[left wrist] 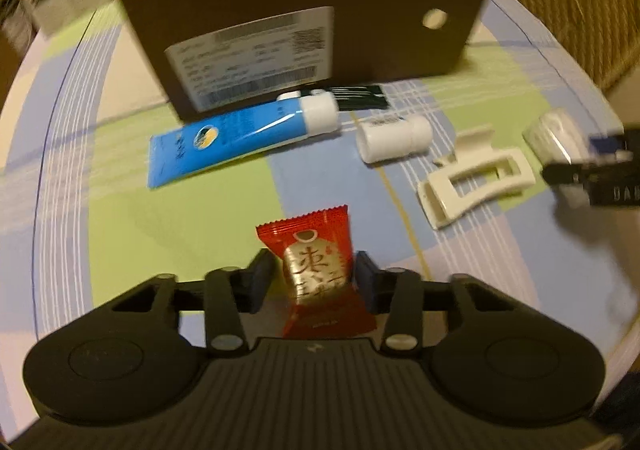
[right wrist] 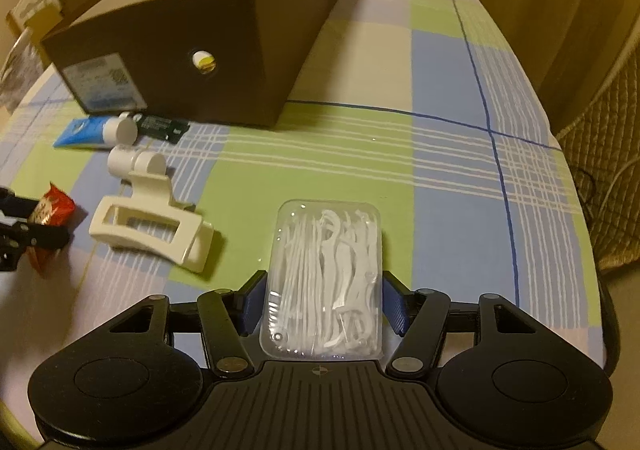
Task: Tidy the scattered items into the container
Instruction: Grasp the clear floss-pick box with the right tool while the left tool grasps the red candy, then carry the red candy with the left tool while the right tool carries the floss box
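Left wrist view: left tool (left wrist: 316, 282) clamped on a red foil candy packet (left wrist: 316, 270), held above the checked-cloth table (left wrist: 120, 210). Beyond lie a blue tube with white cap (left wrist: 240, 138), small white plastic bottle (left wrist: 394, 138), cream plastic hair claw (left wrist: 476, 182), all near the brown cardboard box (left wrist: 304, 46).

Right wrist view: right tool (right wrist: 324, 302) grips a clear plastic case of white floss picks (right wrist: 324, 282) by its sides, box well ahead to the left.

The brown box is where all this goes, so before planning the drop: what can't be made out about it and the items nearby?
- brown box: inside hidden by its own walls, both views.
- Box label: print blurred, left wrist view.
- dark flat packet: partly behind the blue tube, text too small.
- red candy: cut off by the left edge, right wrist view.
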Motion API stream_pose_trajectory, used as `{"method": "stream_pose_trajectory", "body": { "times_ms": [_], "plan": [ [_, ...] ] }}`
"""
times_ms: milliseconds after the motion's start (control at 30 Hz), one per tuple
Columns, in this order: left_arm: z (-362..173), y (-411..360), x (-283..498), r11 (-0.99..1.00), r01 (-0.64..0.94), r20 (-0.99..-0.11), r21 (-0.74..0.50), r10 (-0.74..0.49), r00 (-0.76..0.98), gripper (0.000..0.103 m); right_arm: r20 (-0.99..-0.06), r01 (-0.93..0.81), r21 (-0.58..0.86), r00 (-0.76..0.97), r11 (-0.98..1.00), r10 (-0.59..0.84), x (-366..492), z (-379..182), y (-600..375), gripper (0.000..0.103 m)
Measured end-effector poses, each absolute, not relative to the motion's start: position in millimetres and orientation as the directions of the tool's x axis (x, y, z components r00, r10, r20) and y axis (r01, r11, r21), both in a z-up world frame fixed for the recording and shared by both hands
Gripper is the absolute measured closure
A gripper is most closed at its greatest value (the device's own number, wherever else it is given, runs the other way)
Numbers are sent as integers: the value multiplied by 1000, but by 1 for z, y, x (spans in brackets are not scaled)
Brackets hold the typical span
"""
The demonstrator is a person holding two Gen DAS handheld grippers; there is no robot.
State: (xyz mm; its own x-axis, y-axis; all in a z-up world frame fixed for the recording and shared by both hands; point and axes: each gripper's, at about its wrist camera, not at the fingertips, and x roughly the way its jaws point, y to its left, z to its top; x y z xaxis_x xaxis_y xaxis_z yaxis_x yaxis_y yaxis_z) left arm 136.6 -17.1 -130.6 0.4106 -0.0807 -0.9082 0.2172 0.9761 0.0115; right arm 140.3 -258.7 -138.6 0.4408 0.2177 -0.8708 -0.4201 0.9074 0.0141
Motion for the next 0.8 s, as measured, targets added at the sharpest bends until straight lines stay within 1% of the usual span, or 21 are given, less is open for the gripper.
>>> {"method": "stream_pose_trajectory", "body": {
  "times_ms": [100,133,233,300,333,433,500,633,800],
  "plan": [
    [-130,-21,133,970,242,-908,11,-92,409,73,-868,-430,13,443,903,223,137,-139,-259,38],
    [-130,-21,131,968,250,-908,16,-91,410,73,-868,-433,11,444,902,223,136,-139,-259,42],
    [-129,-21,128,961,274,-909,21,-96,405,78,-869,-456,5,438,890,229,130,-138,-257,43],
    [-128,-21,125,959,282,-911,21,-98,401,79,-874,-464,22,421,885,243,126,-137,-255,43],
    [-128,-20,124,959,283,-911,21,-99,401,79,-875,-459,50,408,887,260,125,-136,-256,43],
    [-125,-18,123,960,281,-910,12,-105,400,79,-863,-384,215,355,898,359,127,-133,-264,43],
    [-120,-16,122,960,279,-906,5,-114,408,79,-849,-352,286,337,891,406,128,-129,-266,43],
    [-105,-11,124,963,270,-891,2,-121,437,79,-820,-325,361,337,874,463,133,-113,-268,43],
    [-82,-4,129,967,256,-866,4,-125,485,79,-768,-252,447,383,858,513,146,-89,-283,43]
  ]
}}
